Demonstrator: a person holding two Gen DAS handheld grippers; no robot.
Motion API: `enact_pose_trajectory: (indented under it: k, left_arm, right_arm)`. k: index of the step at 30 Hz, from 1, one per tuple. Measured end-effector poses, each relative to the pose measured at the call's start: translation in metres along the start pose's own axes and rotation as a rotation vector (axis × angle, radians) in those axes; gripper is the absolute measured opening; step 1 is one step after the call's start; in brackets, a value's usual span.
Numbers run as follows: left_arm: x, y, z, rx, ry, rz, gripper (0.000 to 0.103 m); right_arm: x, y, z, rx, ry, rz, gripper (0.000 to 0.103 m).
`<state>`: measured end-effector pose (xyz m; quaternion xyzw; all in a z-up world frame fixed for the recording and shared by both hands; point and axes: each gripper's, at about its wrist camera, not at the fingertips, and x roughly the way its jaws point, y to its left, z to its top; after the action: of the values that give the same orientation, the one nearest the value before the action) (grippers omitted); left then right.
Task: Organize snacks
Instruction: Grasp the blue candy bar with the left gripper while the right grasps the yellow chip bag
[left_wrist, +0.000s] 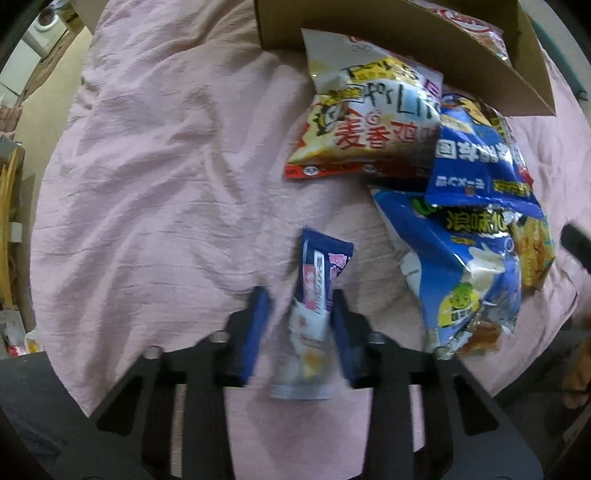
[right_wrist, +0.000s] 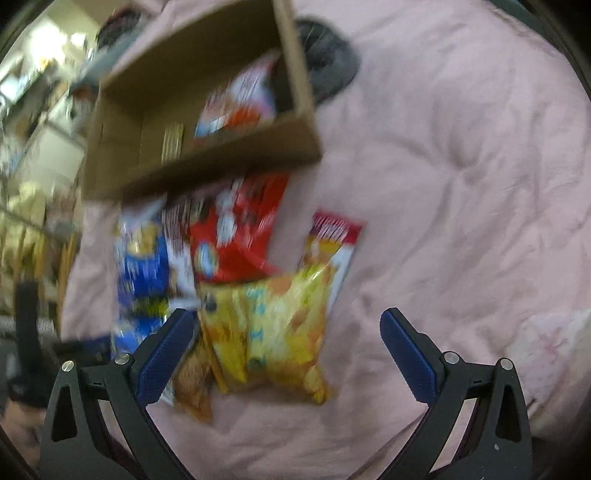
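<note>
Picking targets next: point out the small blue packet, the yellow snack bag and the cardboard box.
small blue packet (left_wrist: 319, 273): left wrist view, its printed upper half.
yellow snack bag (right_wrist: 273, 325): right wrist view, middle of its face.
cardboard box (right_wrist: 221, 162): right wrist view, near wall.

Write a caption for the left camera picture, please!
Left gripper pinches a small blue snack packet on the pink bedsheet.

A small navy-and-pink snack packet (left_wrist: 317, 291) lies lengthwise on the pink bedspread. Beside it sits a heap: a yellow-and-white bag (left_wrist: 369, 122), two blue bags (left_wrist: 476, 147) overlapping, a yellow crisp bag (right_wrist: 269, 332). Behind, an open cardboard box (right_wrist: 207, 162) holds one red-white packet (right_wrist: 240, 103).
</note>
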<state>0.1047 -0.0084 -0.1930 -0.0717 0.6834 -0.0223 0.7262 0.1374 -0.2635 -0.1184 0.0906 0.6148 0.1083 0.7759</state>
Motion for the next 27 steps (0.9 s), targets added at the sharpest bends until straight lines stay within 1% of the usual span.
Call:
enact_pose_trajectory:
  k: [1,2,5,7,9,10,11,12,14,17,19,20,25,27]
  left_arm:
    - [-0.001,0.001,0.001,-0.003,-0.006,0.001,0.019]
    - [-0.003,0.004,0.003,-0.003,-0.012,0.002,0.014]
    - [-0.010,0.006,0.007,-0.005,-0.043,0.020,0.013]
    - [-0.015,0.006,0.012,-0.008,-0.060,0.039,0.013]
    - [-0.017,0.006,0.013,-0.008,-0.071,0.048,0.013]
    - [-0.022,0.012,0.018,-0.008,-0.073,0.048,0.013]
    - [-0.023,0.011,0.019,-0.006,-0.077,0.049,0.013]
    - [-0.026,0.011,0.020,-0.004,-0.081,0.051,0.013]
    - [-0.029,0.010,0.021,-0.008,-0.086,0.050,0.013]
    - [-0.031,0.010,0.026,-0.006,-0.094,0.052,0.013]
    - [-0.036,0.009,0.020,-0.002,-0.107,0.057,0.013]
    - [-0.038,0.010,0.016,-0.001,-0.114,0.059,0.013]
    - [-0.049,0.007,0.021,0.012,-0.138,0.072,0.013]
    - [-0.058,0.004,0.010,0.013,-0.146,0.077,0.013]
  right_arm:
    - [0.004,0.004,-0.001,-0.013,0.012,-0.004,0.102]
    - [0.008,0.009,-0.002,-0.035,0.024,-0.014,0.102]
    - [0.017,0.021,-0.003,-0.098,0.030,-0.057,0.102]
    - [0.023,0.031,-0.004,-0.161,0.036,-0.105,0.102]
    - [0.028,0.037,-0.005,-0.193,0.046,-0.120,0.101]
    - [0.031,0.039,-0.006,-0.204,0.055,-0.129,0.095]
    - [0.034,0.040,-0.007,-0.212,0.064,-0.137,0.092]
    - [0.035,0.040,-0.007,-0.220,0.066,-0.143,0.091]
    - [0.032,0.041,-0.007,-0.226,0.057,-0.136,0.079]
    - [0.025,0.036,-0.008,-0.211,0.049,-0.111,0.070]
    - [0.019,0.033,-0.008,-0.203,0.040,-0.091,0.065]
    - [0.014,0.032,-0.009,-0.204,0.032,-0.077,0.064]
    - [-0.006,0.023,-0.014,-0.195,-0.001,-0.035,0.062]
    - [-0.014,0.012,-0.017,-0.165,-0.010,-0.011,0.062]
